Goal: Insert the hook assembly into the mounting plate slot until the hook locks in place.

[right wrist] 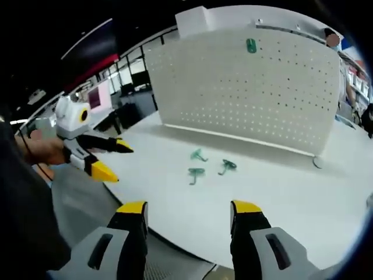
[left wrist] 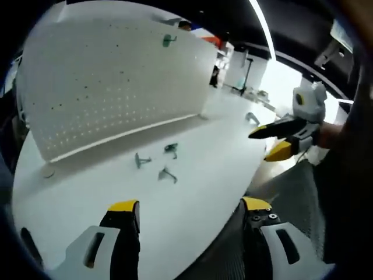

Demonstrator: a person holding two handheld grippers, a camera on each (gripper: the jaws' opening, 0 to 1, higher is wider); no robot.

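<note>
White, smooth table [right wrist: 291, 192] carrying an upright white pegboard [right wrist: 245, 87], dotted with rows of small holes, standing at the far side; dim workshop behind.

Three small teal hooks [right wrist: 205, 164] lying loose in a cluster on the bare top, just in front of the pegboard's foot, seen also in the left gripper view [left wrist: 157, 160]. Thin, bent, glossy-looking pieces, each with a flat end and a curled end; exact orientation too small to tell. One more teal hook already hung [right wrist: 251, 45] high up on the board.

Straight ahead of the right tool [right wrist: 189, 209] and beyond its tips: the loose cluster, well apart from it. Right tool spread wide, yellow-tipped black jaws empty, hovering at the table's near edge. Left tool [left wrist: 189, 207] likewise wide and empty, cluster ahead and slightly left of centre, also well apart.

Neither clearly nearer, judging from both views; a forward, downward reach needed from either. Nothing grasped yet, insertion not begun.
</note>
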